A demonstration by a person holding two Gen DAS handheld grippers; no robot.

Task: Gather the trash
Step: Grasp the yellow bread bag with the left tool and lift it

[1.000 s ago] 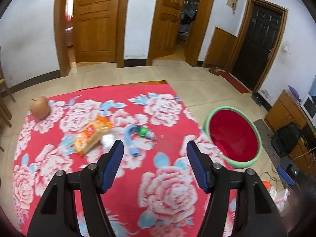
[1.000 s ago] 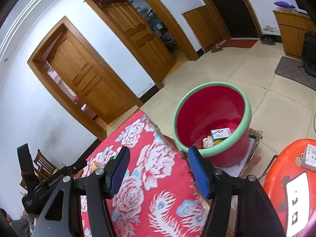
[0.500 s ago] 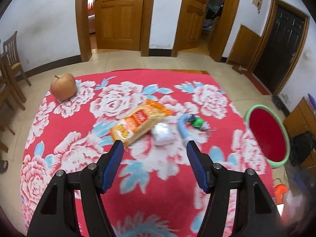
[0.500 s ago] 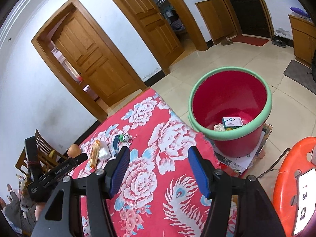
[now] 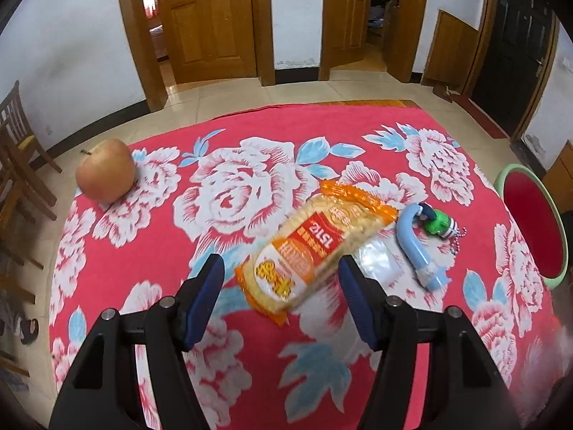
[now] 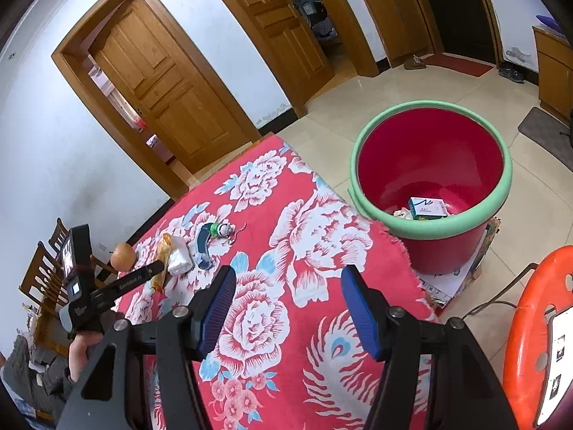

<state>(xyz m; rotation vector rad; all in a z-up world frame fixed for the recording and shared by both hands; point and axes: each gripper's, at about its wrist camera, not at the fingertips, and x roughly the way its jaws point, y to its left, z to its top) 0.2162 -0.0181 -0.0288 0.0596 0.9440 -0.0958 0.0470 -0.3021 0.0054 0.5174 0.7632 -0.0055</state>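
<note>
An orange snack packet (image 5: 311,251) lies on the red flowered tablecloth (image 5: 232,150), partly over a clear crumpled plastic bag (image 5: 376,265). My left gripper (image 5: 281,283) is open, its fingers either side of the packet's near end, not touching it. A blue curved handle (image 5: 412,247) and a green keychain (image 5: 438,224) lie to the right. An apple (image 5: 105,170) sits at far left. The red bucket with a green rim (image 6: 429,165) stands on the floor beside the table and holds a small box (image 6: 428,208). My right gripper (image 6: 288,297) is open and empty over the cloth.
Wooden chairs (image 5: 18,165) stand left of the table. An orange stool (image 6: 537,340) with a phone on it is at right near the bucket. Wooden doors (image 5: 211,18) line the far wall.
My left gripper has moved forward and left over the table toward the snack packet, which now sits between its open fingers. The right gripper has drawn back a little from the bucket.
</note>
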